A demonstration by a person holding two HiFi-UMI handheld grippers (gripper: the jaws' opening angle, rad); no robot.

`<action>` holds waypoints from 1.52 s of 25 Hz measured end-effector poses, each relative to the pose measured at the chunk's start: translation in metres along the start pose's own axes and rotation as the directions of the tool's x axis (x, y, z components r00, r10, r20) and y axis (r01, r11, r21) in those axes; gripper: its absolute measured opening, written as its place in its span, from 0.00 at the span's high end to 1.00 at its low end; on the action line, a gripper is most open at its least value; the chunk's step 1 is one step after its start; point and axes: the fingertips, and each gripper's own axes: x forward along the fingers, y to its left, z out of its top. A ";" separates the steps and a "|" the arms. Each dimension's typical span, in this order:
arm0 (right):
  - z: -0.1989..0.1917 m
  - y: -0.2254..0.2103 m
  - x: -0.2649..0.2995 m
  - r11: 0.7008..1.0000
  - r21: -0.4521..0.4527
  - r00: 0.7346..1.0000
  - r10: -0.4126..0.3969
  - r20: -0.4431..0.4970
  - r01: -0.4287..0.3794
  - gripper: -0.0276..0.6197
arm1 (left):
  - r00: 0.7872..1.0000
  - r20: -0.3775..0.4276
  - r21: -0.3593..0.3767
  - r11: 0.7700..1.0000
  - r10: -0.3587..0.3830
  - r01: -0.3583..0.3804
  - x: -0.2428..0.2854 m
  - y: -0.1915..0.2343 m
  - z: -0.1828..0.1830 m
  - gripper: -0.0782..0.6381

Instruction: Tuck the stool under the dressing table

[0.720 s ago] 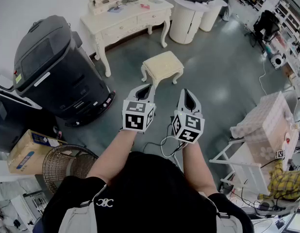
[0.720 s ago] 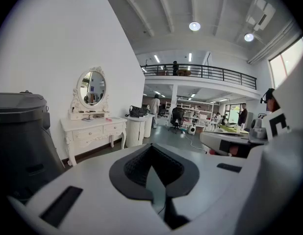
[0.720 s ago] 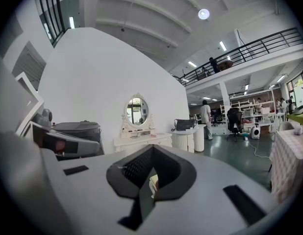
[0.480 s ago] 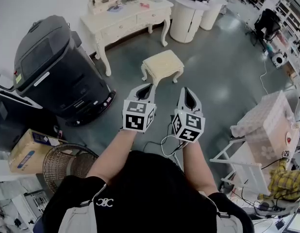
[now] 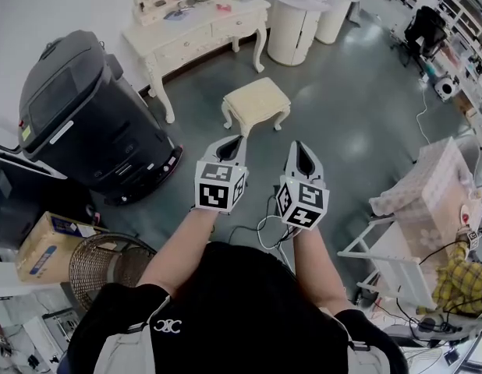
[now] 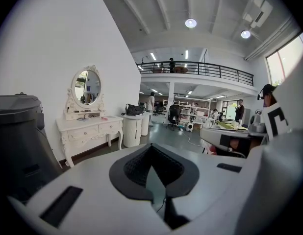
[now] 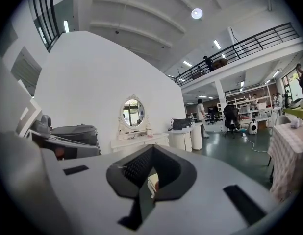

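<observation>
The stool [image 5: 256, 102] was pictured on open floor, ahead of the left gripper [image 5: 235, 140] and right gripper [image 5: 301, 148], both held closed and empty, and apart from the dressing table [image 5: 196, 31] beyond.

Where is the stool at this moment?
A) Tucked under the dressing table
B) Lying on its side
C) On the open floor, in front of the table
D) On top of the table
C: the stool stands upright on the floor, apart from the dressing table.
</observation>
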 end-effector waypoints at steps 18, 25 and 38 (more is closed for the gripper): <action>-0.030 -0.101 -0.032 0.995 0.098 0.998 -0.011 -0.061 0.017 0.94 | 0.997 -0.076 0.030 0.999 0.029 -0.026 0.031 -0.077 -0.024 0.89; -0.030 -0.118 -0.020 0.992 0.125 0.998 -0.005 -0.065 0.013 0.94 | 0.996 -0.079 0.041 0.999 0.030 -0.027 0.053 -0.082 -0.017 0.89; -0.043 -0.151 0.087 0.996 0.088 0.992 -0.017 -0.125 0.029 0.94 | 0.997 -0.068 -0.039 0.999 -0.034 0.031 0.175 -0.038 -0.009 0.89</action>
